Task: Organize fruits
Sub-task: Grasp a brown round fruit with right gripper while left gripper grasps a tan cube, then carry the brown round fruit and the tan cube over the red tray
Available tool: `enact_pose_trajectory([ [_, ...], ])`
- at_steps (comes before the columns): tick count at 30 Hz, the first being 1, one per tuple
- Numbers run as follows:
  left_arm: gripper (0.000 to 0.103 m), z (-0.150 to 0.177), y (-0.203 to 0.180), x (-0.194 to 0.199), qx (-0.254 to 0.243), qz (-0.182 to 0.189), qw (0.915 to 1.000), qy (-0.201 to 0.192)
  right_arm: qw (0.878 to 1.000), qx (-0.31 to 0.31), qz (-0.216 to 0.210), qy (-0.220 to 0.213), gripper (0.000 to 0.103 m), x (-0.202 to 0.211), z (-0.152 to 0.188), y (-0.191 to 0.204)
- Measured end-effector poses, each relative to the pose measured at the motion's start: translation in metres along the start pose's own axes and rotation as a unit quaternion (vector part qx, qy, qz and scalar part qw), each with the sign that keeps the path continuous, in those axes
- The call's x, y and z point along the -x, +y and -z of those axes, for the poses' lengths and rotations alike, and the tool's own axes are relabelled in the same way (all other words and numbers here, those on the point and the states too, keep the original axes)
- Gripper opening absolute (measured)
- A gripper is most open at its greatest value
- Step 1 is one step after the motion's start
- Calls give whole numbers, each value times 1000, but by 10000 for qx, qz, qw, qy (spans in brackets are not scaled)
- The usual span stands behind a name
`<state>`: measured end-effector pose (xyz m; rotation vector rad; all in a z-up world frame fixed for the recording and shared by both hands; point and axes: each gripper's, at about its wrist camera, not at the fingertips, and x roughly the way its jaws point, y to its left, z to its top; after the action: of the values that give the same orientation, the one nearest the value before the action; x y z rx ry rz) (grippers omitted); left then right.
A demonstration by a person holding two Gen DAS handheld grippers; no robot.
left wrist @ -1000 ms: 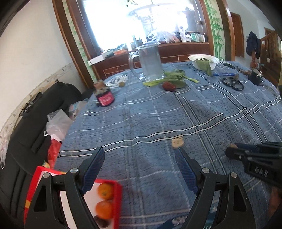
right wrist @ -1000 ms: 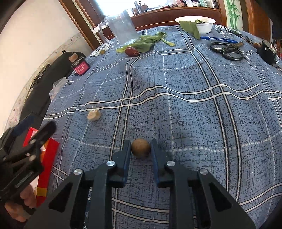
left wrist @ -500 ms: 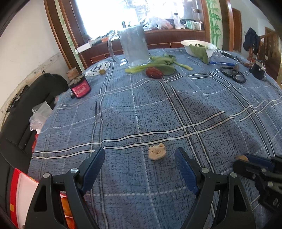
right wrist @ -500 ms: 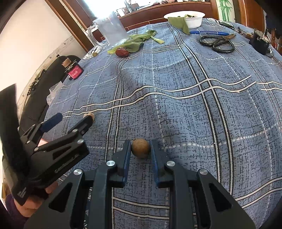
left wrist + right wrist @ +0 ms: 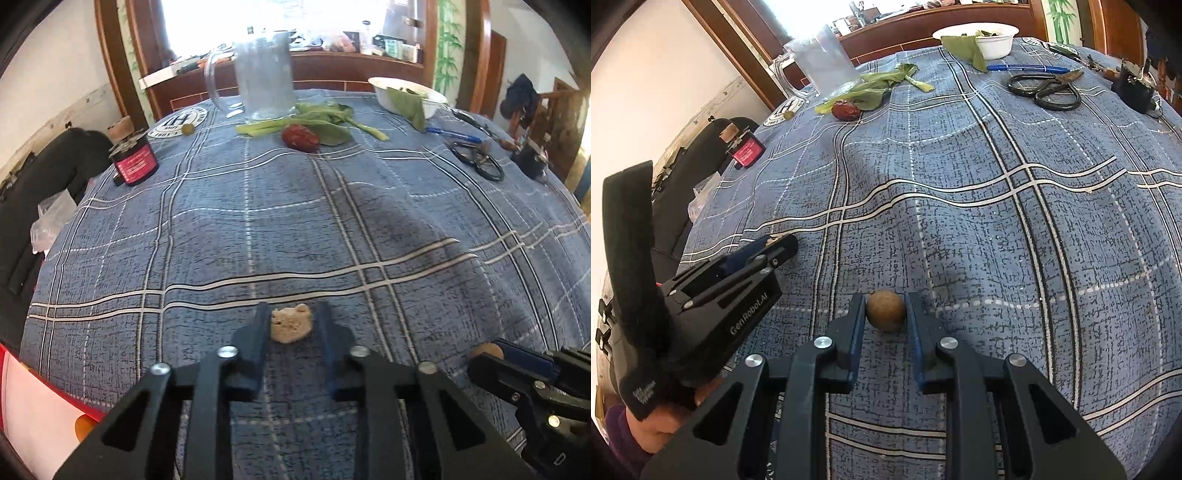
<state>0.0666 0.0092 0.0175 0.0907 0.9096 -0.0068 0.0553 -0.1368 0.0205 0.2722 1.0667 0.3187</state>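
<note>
Left claw [image 5: 291, 325] narrowed around pale beige lumpy piece [image 5: 291, 326] on blue plaid table [image 5: 332, 221]; right claw [image 5: 885, 310] clamped on round brown fruit [image 5: 885, 310]. Red tray [image 5: 22, 402] lying lower left, nearer left claw.

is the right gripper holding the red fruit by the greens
No, the right gripper is shut on the brown round fruit; the red fruit lies far off beside the greens.

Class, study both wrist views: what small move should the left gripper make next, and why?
Probably lift gently. The left gripper has its jaws around the pale lumpy piece, which sits on the tablecloth; the right gripper already holds the brown fruit.
</note>
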Motion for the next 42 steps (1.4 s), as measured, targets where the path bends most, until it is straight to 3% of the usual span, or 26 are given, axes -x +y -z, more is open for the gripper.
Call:
enact_pose_trajectory([
  [6, 21, 4, 3, 13, 142, 85, 9999, 3, 10000, -43, -7, 20, 24, 1, 0, 0],
  [12, 21, 16, 5, 66, 142, 111, 9984, -530, 9998, -29, 11, -199, 24, 11, 1, 2],
  [18, 21, 27, 7, 120, 100, -215, 9929, -1165, 9984, -21, -182, -532, 24, 26, 2, 6],
  [23, 21, 41, 17, 152, 247, -430, 9886, -1421, 9960, 64, -355, -816, 24, 35, 3, 14],
  [34, 21, 79, 54, 188, 607, -757, 9813, -1660, 9852, 590, -339, -1574, 24, 53, 15, 38],
  [39, 20, 94, 74, 196, 803, -813, 9794, -1666, 9867, 524, -94, -1533, 24, 47, 15, 36],
  [42, 20, 104, 90, 199, 919, -873, 9784, -1635, 9881, 490, -180, -1449, 24, 48, 18, 41],
])
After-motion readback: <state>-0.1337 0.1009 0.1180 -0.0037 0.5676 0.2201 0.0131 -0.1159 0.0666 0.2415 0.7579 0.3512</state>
